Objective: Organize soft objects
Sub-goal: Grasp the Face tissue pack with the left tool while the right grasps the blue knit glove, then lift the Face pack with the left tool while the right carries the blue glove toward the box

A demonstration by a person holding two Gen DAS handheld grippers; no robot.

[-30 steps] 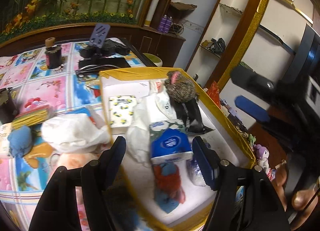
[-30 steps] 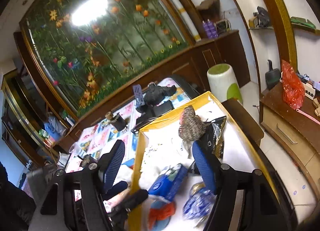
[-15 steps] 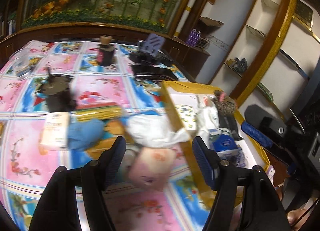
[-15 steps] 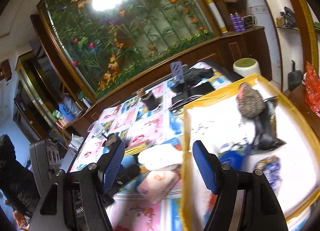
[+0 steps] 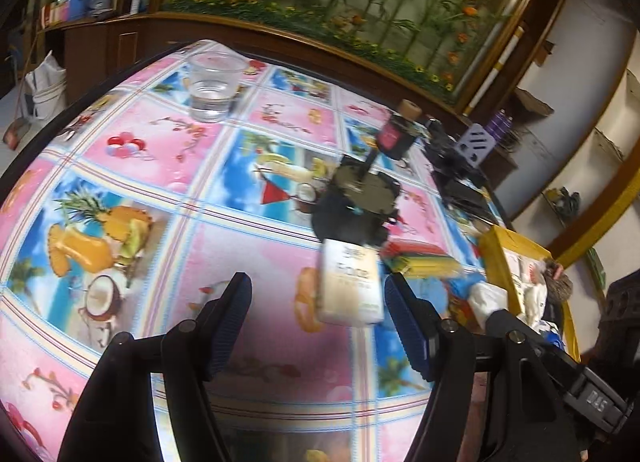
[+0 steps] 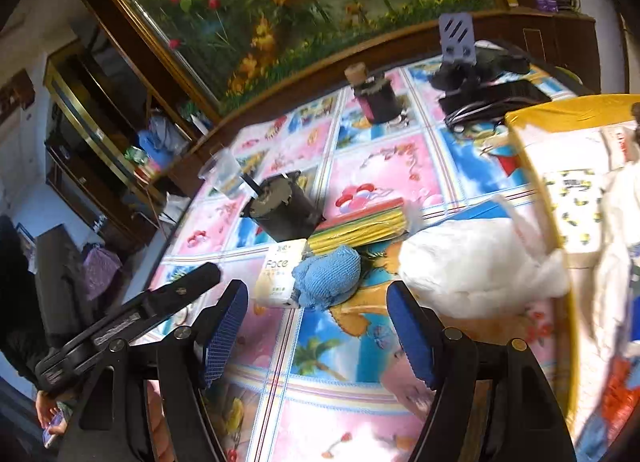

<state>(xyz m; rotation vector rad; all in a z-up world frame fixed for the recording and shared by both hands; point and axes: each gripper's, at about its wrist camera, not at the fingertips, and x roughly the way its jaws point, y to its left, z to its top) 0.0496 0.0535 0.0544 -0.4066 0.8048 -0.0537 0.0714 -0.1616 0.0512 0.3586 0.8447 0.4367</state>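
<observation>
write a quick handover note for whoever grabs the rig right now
Left gripper: open, empty, over the tablecloth near the tissue pack.
Right gripper: open, empty, aimed at the blue cloth.
On the table: tissue pack, blue cloth, white bag, yellow bundle.
Done: several soft items already lie in the yellow box.
Left: move those four into the box.

A blue towel [image 6: 326, 276] lies touching a white tissue pack [image 6: 276, 276] on the table.
</observation>
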